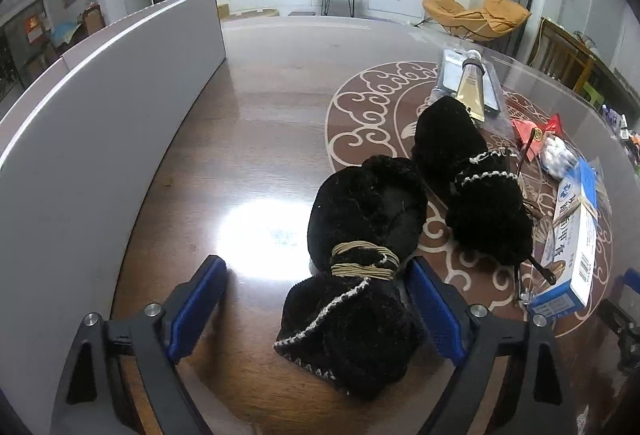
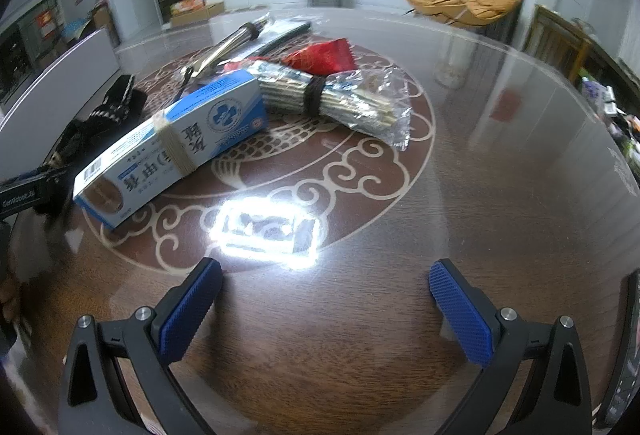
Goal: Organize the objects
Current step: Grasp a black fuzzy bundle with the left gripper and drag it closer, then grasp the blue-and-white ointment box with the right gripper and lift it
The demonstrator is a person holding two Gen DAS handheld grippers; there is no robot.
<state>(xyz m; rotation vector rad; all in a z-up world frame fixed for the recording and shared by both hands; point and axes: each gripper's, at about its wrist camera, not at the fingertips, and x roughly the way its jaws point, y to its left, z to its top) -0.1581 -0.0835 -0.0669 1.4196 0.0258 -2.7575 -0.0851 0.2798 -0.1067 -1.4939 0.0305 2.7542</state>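
Glossy brown bench with a cream scroll medallion, living room behind

Left tool: jaws wide apart, nothing pressed. Near black velvet pouch, tied with tan cord, lies between the blue pads, close to the right one, gap on the left side. Second black pouch just beyond, to the right

Right tool: jaws apart, empty, over bare bench. Ahead and left: blue-and-white box; wrapped stick bundle past it

Judgement: near pouch looks set down; sorting partway. Next: back the left tool off without snagging the pouch, pick another item from the loose pile
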